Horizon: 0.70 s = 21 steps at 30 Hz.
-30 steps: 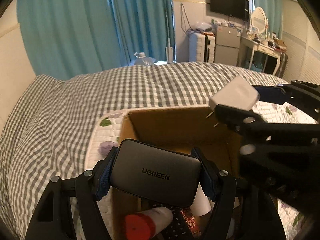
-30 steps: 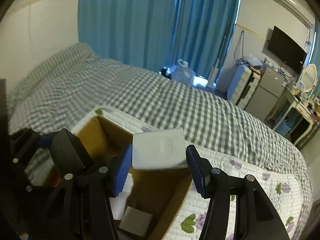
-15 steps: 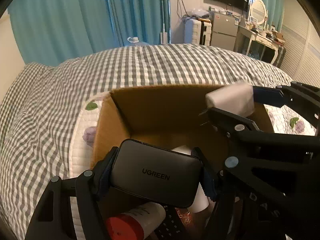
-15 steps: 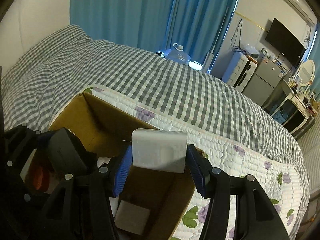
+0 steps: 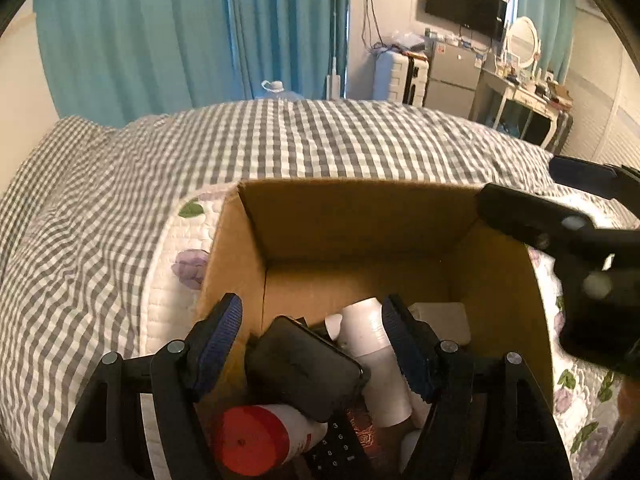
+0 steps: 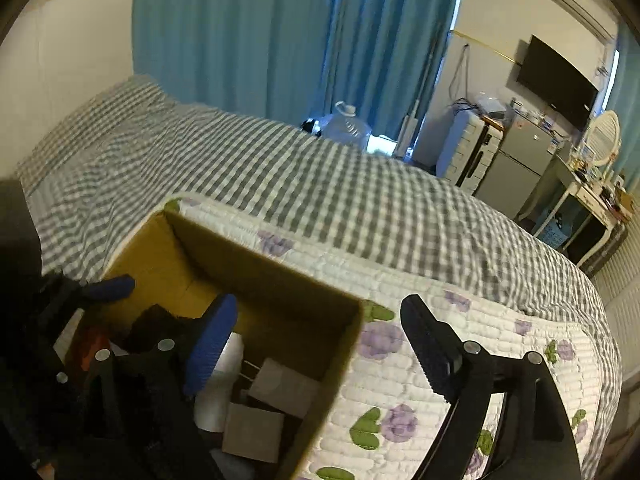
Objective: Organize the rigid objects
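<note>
Over cardboard box (image 5: 360, 216): my left gripper (image 5: 312, 344) and right gripper (image 6: 316, 344) gaping wide, empty; black charger (image 5: 304, 364), white adapter (image 6: 286, 384) now lying inside, both stowed.

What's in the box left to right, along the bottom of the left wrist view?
Red-capped bottle → black charger → white tube → white adapter, all inside the cardboard box.
</note>
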Each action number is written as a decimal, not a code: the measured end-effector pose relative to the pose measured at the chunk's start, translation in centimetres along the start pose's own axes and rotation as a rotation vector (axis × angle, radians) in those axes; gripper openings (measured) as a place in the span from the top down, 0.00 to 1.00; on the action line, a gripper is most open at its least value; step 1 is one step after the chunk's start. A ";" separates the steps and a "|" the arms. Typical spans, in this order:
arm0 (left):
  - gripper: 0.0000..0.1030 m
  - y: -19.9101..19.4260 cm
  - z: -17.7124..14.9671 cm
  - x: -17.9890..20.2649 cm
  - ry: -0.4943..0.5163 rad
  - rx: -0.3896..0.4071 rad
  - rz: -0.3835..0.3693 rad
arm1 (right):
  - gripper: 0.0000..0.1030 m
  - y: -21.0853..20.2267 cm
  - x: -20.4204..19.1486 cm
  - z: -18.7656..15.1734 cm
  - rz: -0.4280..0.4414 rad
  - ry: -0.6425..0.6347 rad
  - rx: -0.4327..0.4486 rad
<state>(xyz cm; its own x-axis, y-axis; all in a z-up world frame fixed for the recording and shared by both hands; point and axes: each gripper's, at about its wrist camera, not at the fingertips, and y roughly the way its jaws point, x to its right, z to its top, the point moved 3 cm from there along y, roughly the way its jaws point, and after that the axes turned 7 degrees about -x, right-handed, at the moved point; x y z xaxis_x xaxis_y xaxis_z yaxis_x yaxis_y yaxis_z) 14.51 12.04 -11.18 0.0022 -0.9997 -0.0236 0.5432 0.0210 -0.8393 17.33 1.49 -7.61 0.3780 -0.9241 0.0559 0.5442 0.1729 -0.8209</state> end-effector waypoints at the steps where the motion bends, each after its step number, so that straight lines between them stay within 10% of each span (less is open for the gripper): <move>1: 0.27 -0.3 0.1 0.1 -0.001 0.009 0.004 | 0.17 -0.4 0.4 0.0 0.005 0.012 0.005; 21: 0.26 -20.3 2.9 3.9 0.037 0.342 0.085 | 0.00 -19.3 7.3 -0.3 -0.089 0.147 0.252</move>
<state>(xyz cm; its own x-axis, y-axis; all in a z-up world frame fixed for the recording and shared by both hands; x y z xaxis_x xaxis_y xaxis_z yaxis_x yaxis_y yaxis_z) 5.98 7.65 7.33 0.0321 -0.9933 -0.1107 0.7924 0.0928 -0.6029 9.41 -8.67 8.46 0.2177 -0.9757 0.0233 0.7458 0.1509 -0.6488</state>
